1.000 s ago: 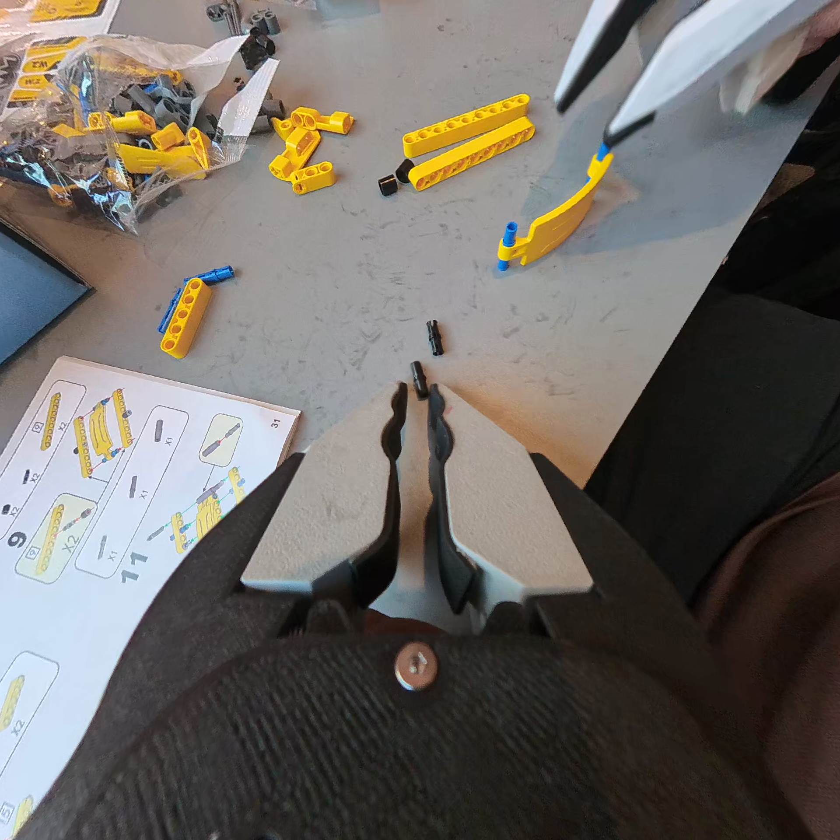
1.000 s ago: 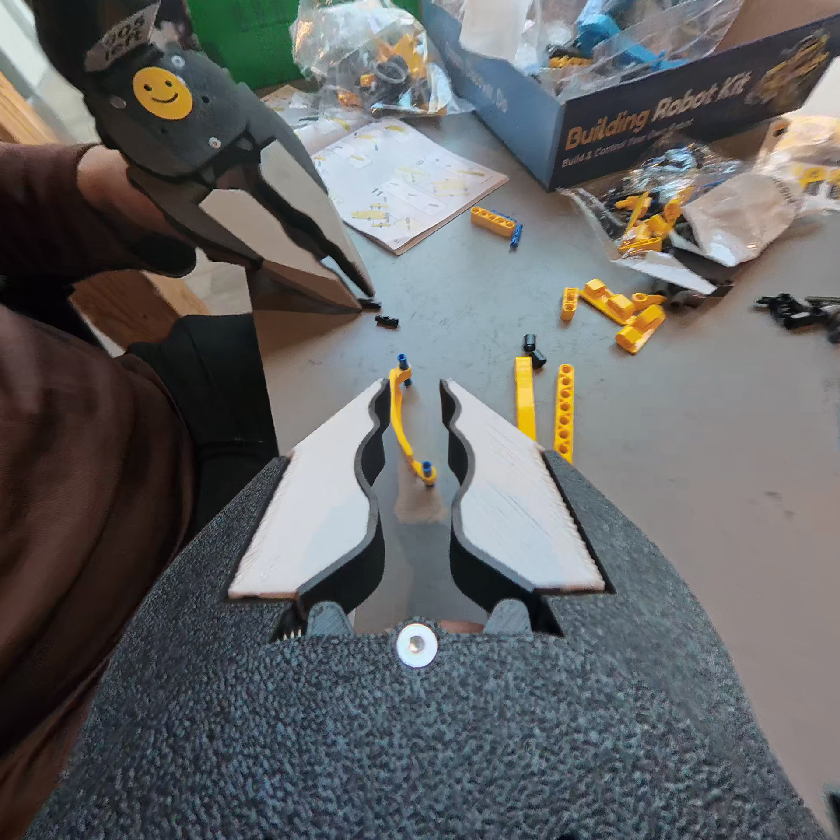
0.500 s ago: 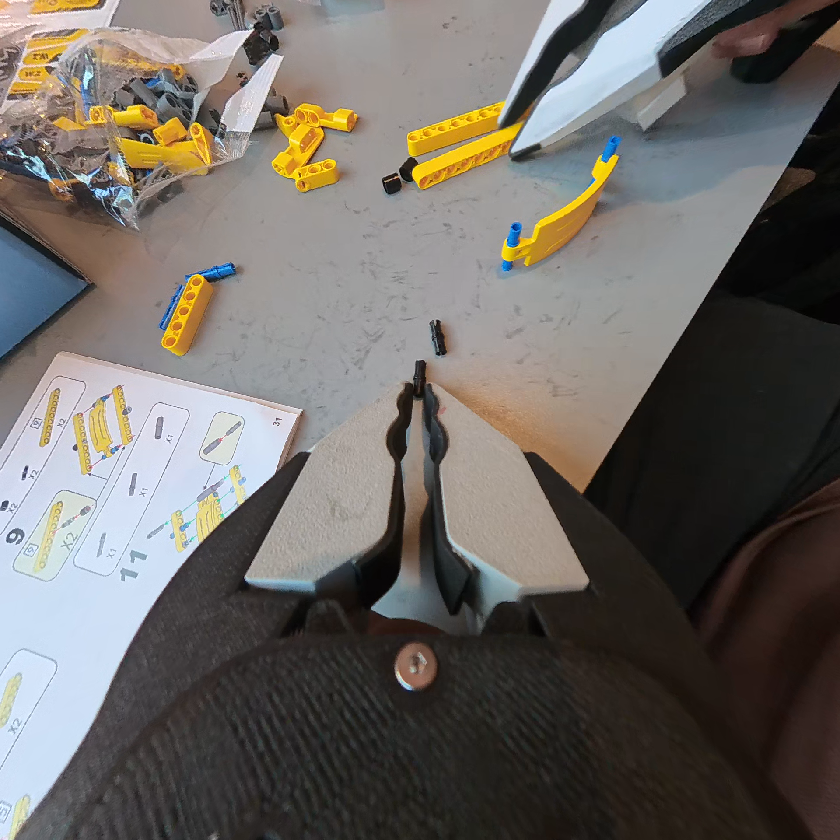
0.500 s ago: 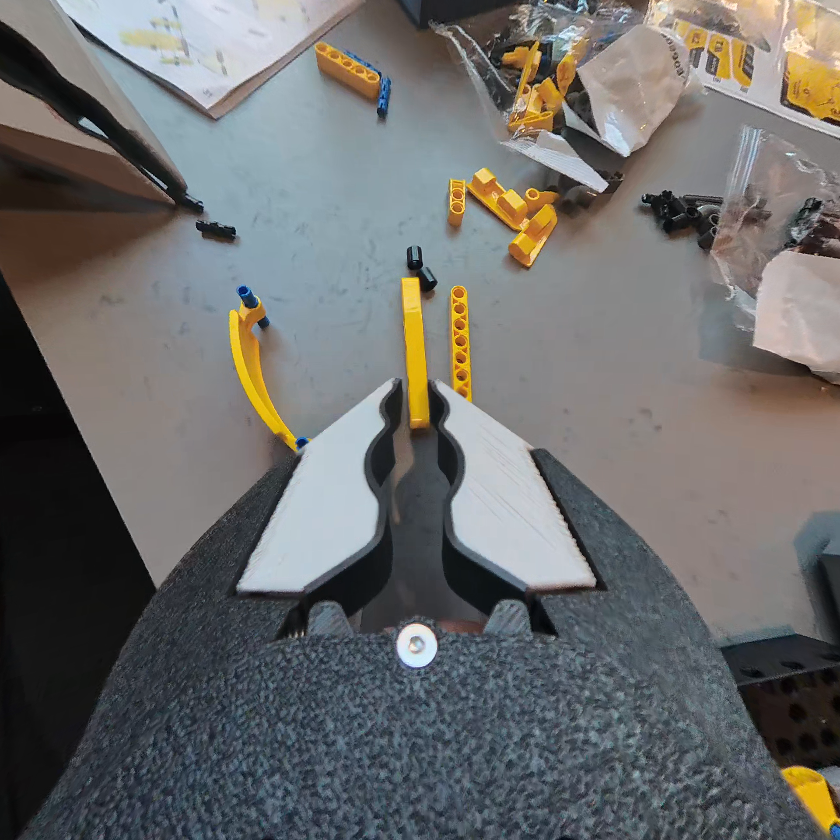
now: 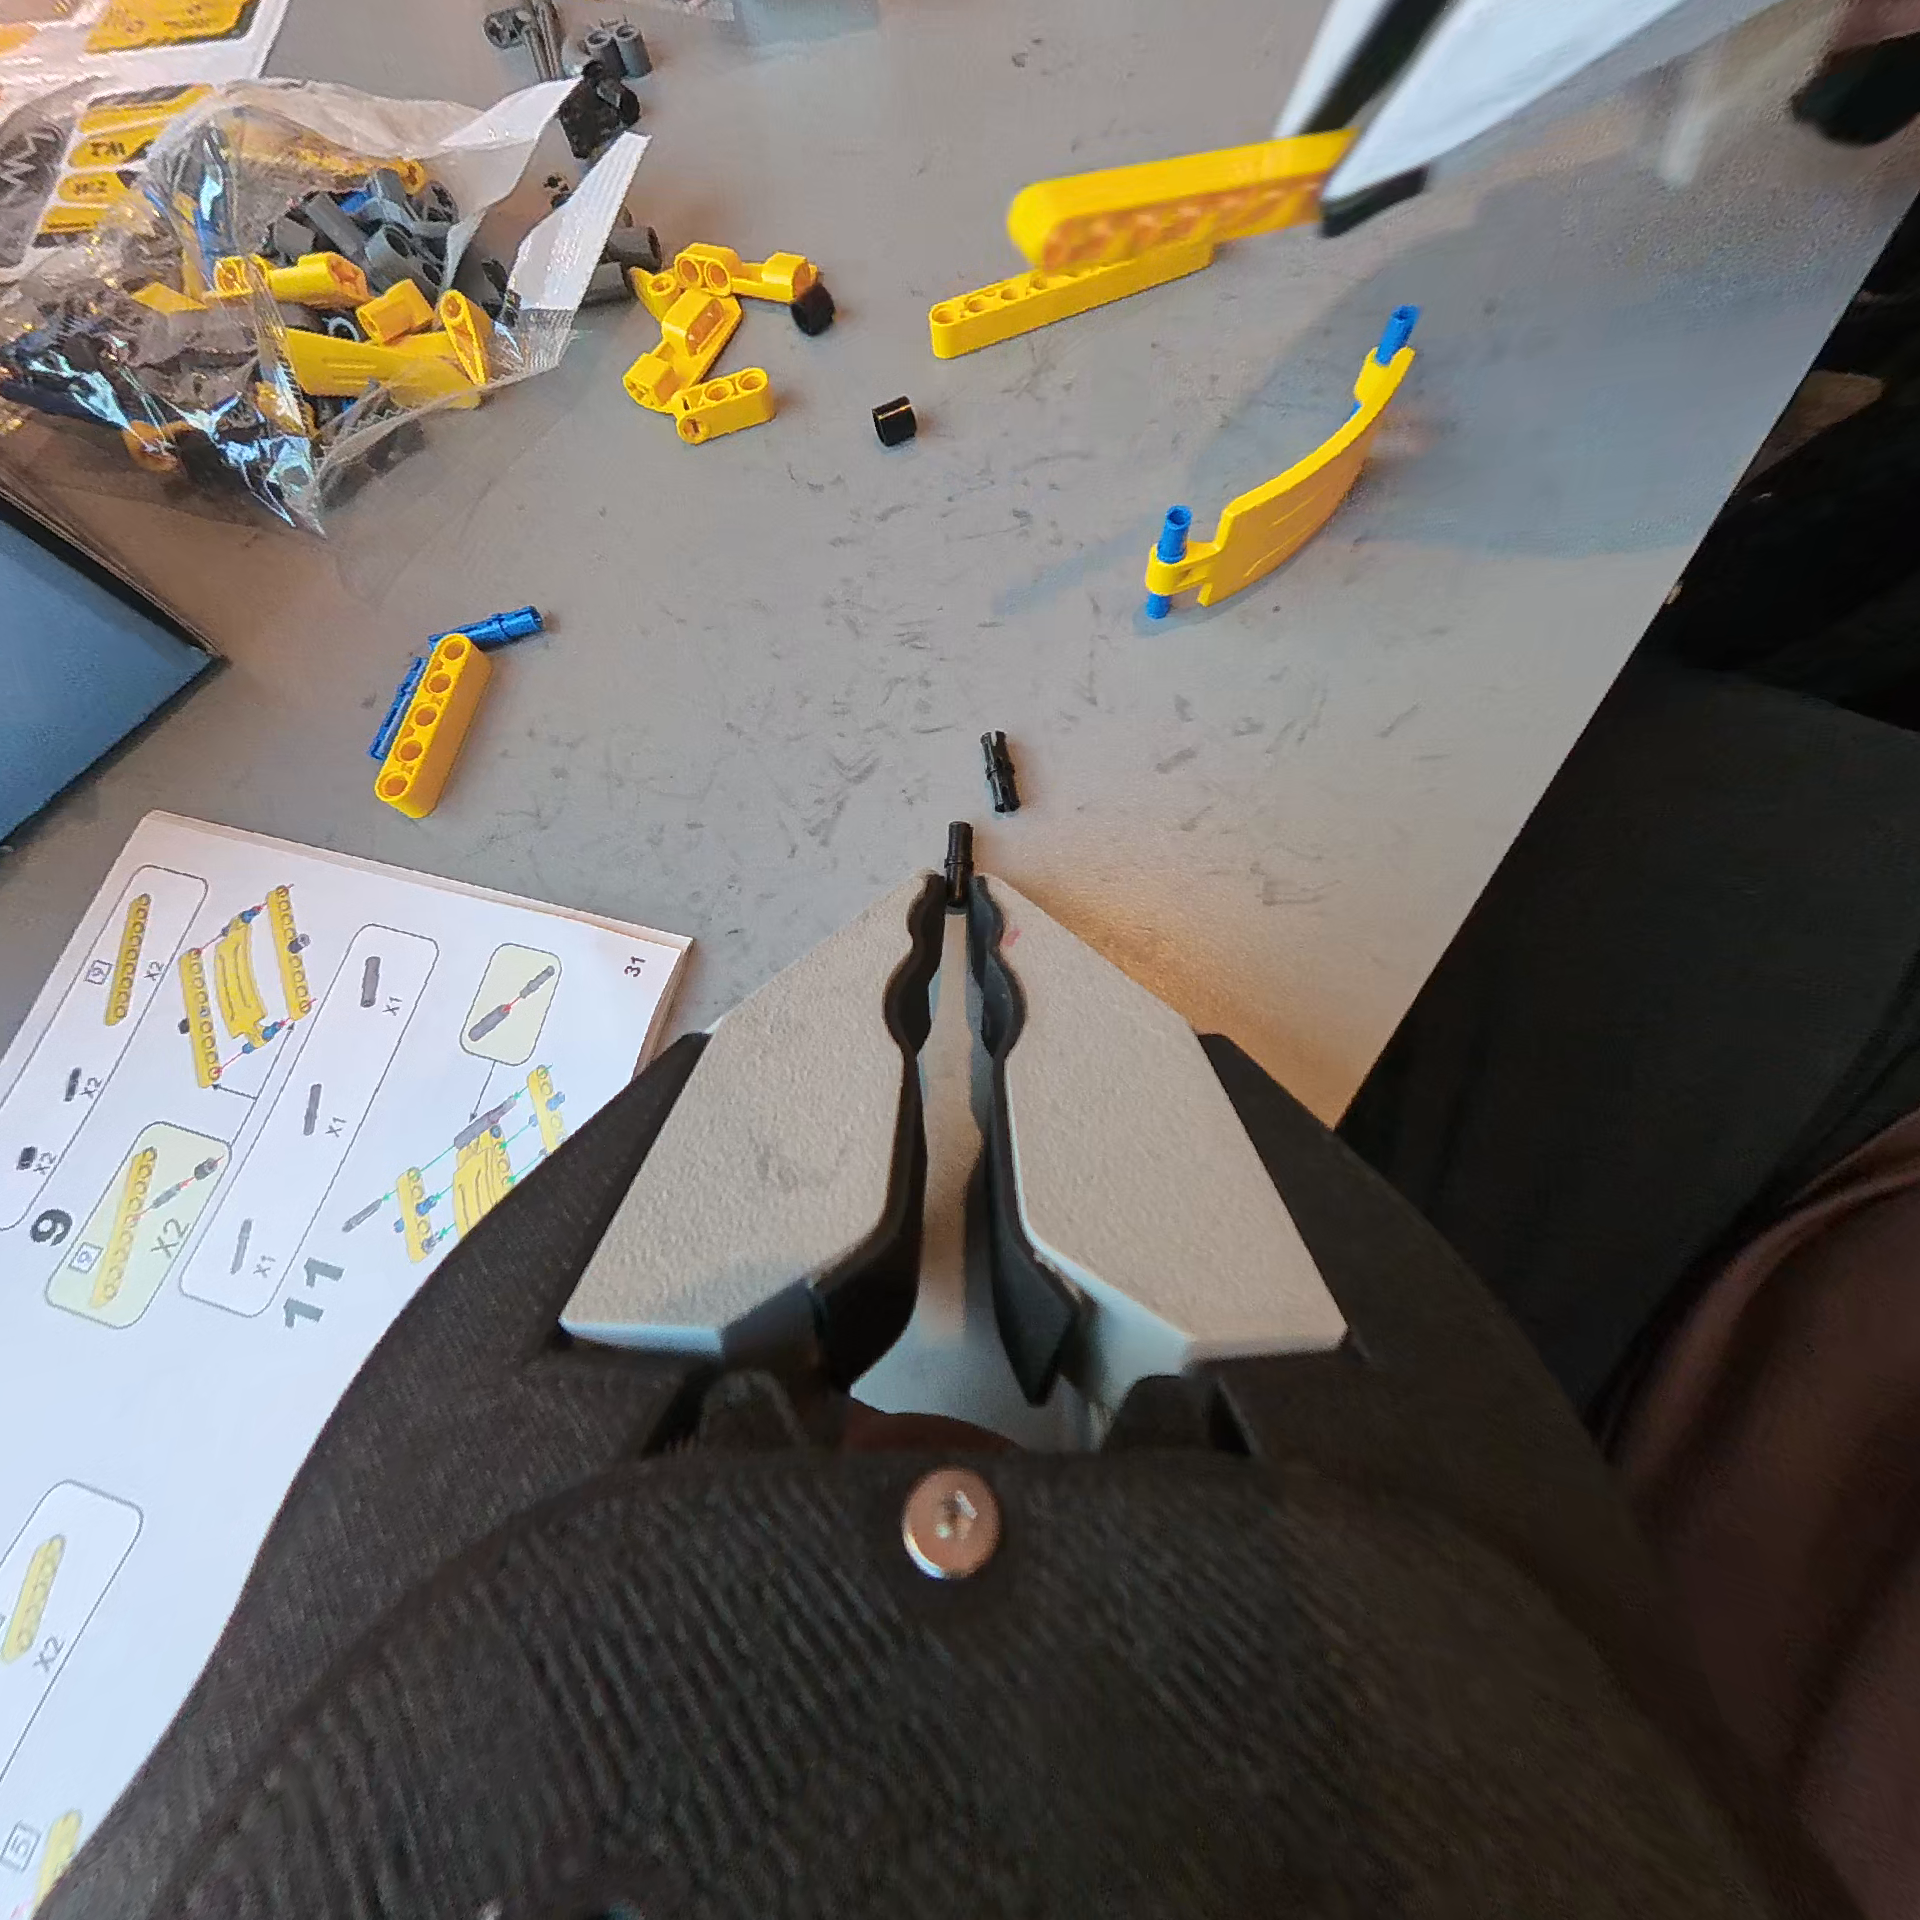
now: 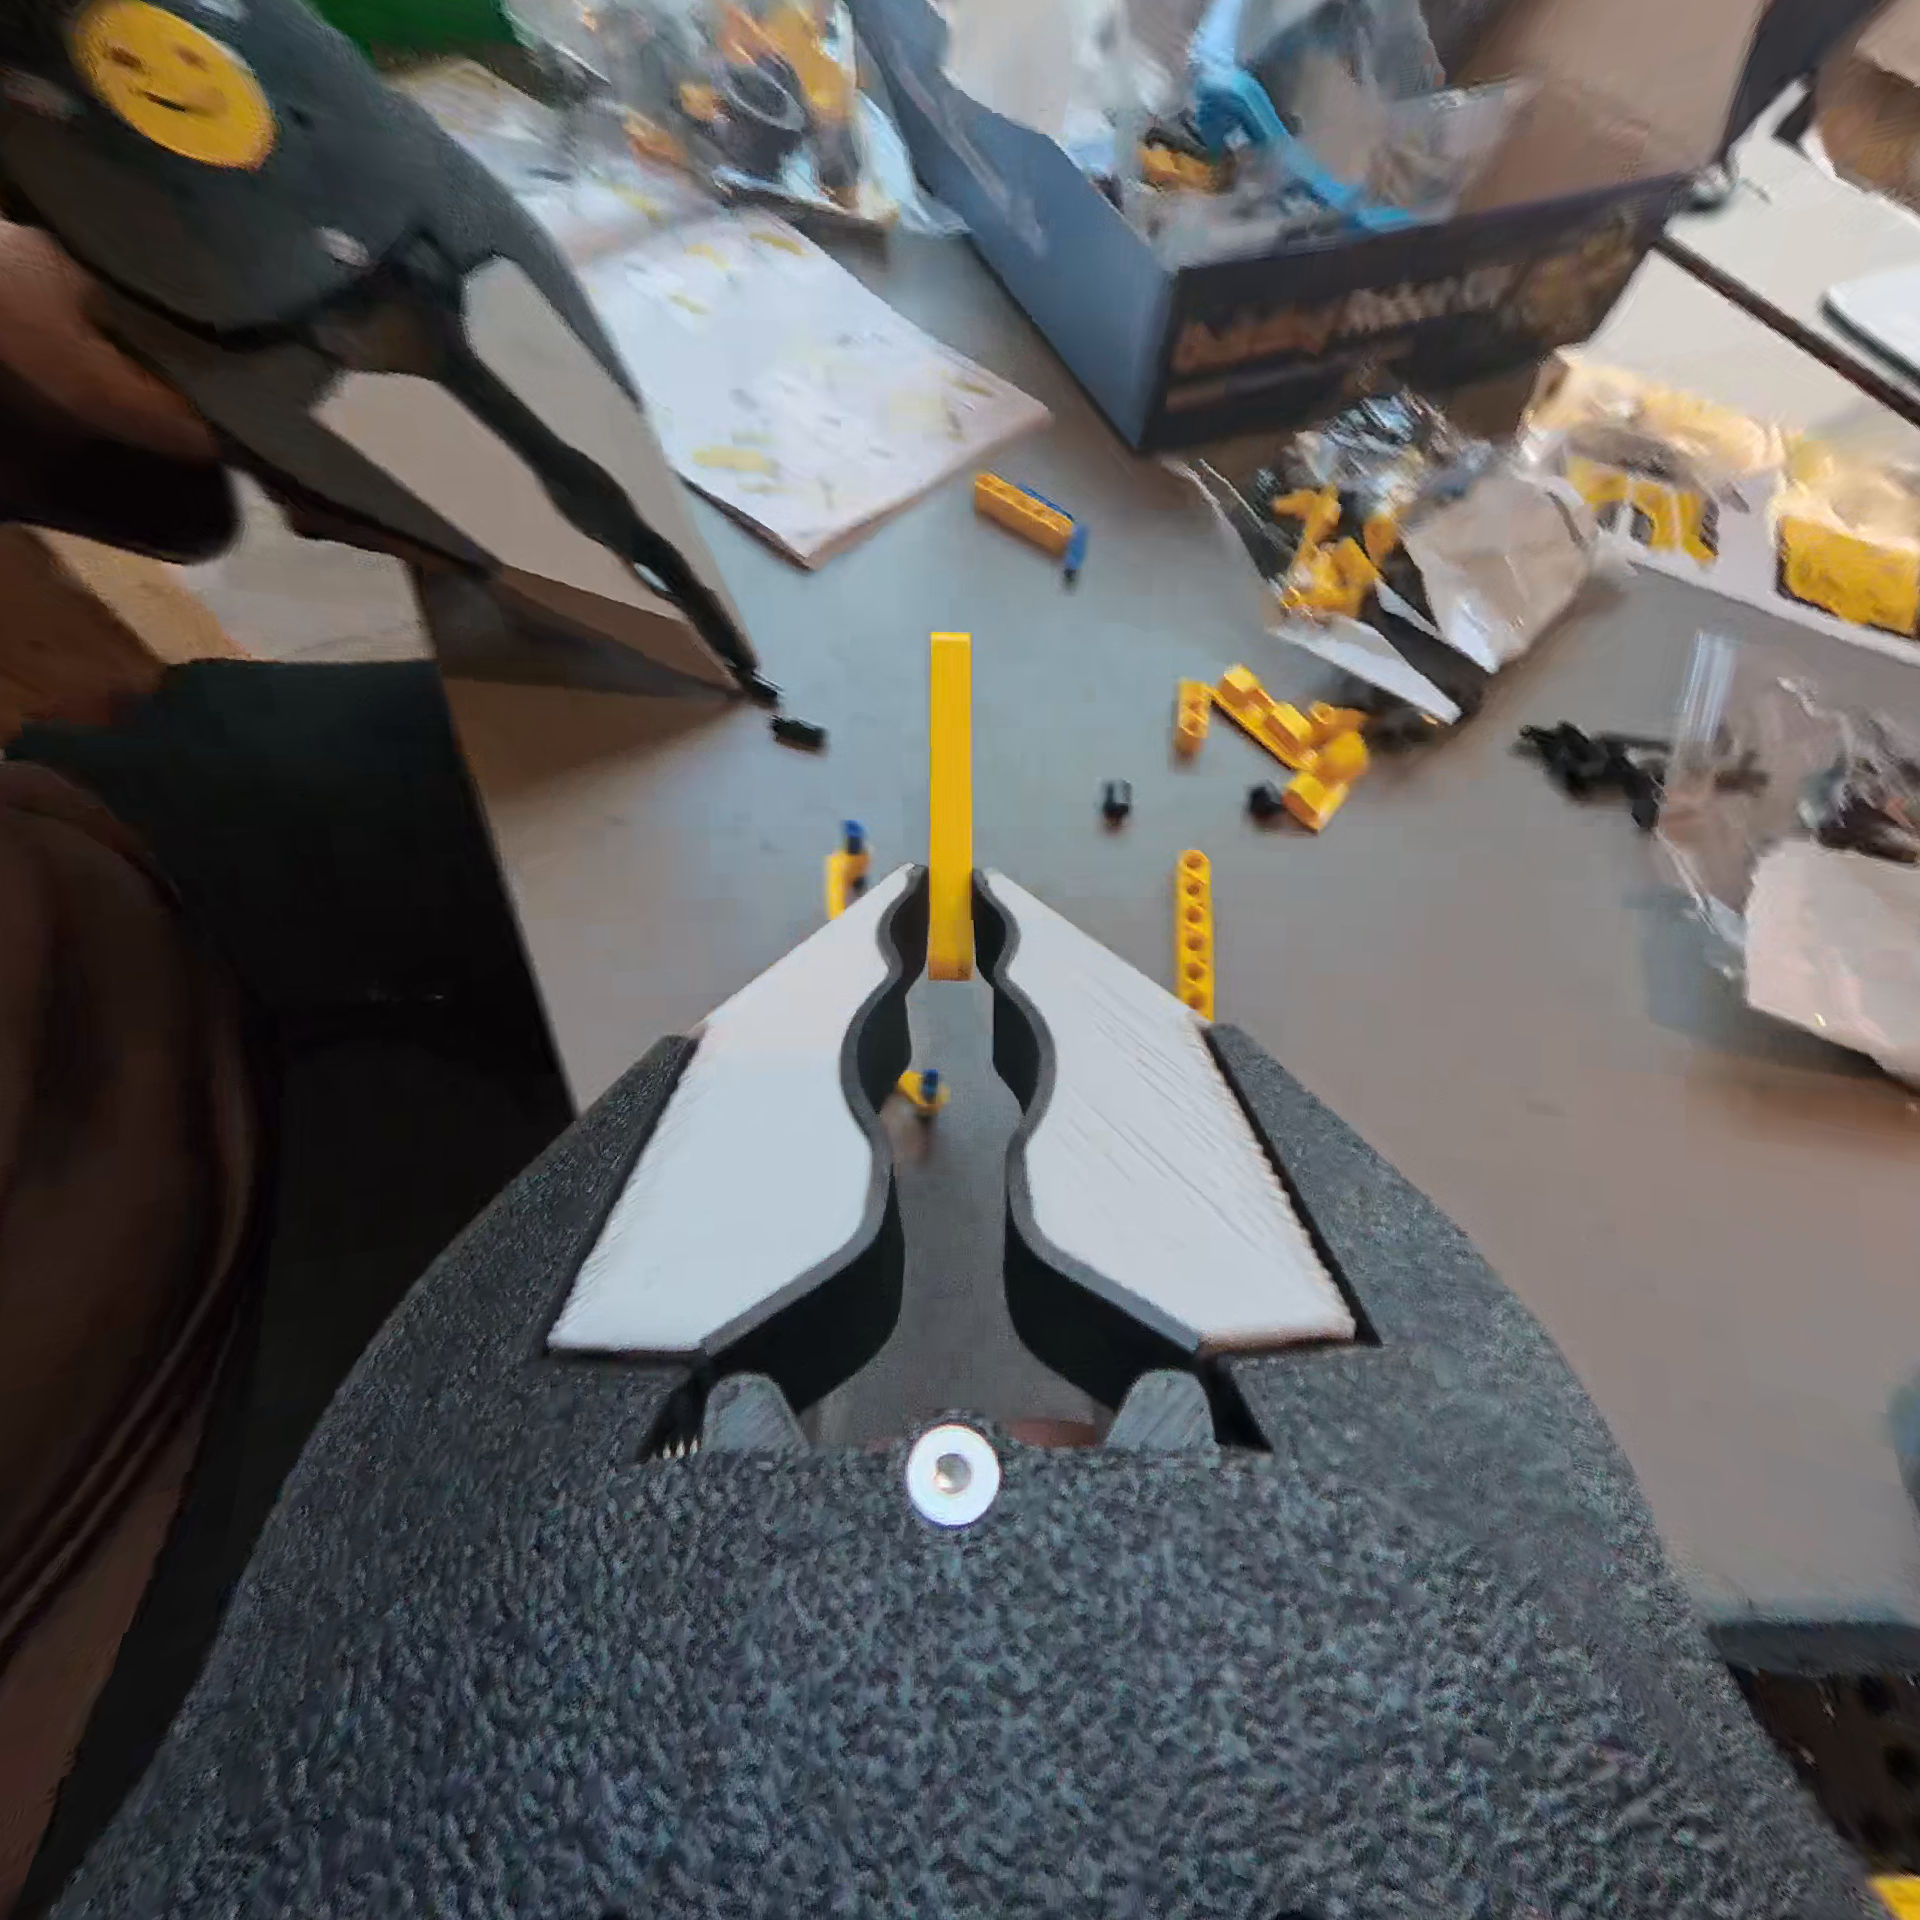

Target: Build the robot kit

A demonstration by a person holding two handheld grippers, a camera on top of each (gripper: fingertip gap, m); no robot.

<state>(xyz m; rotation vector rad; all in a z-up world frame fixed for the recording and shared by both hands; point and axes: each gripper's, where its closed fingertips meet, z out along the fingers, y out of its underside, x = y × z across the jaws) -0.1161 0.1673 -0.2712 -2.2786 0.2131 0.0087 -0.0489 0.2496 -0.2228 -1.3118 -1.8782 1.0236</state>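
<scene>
so left gripper (image 5: 957,891) is clenched on a small black pin (image 5: 955,850) near the table (image 5: 727,582) edge by the instruction booklet (image 5: 312,1039), right gripper (image 6: 950,883) is clamped on a long yellow beam (image 6: 950,769) lifted above its twin beam (image 6: 1194,930), parts unjoined.

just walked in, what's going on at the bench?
A person works two handheld tongs over a grey table strewn with building-kit parts. The left tongs are shut on a small black pin at their tips, low over the table next to an open instruction booklet; a second black pin lies just ahead. The right tongs grip a long yellow beam, held off the table. Its twin yellow beam and a curved yellow panel lie loose.
</scene>
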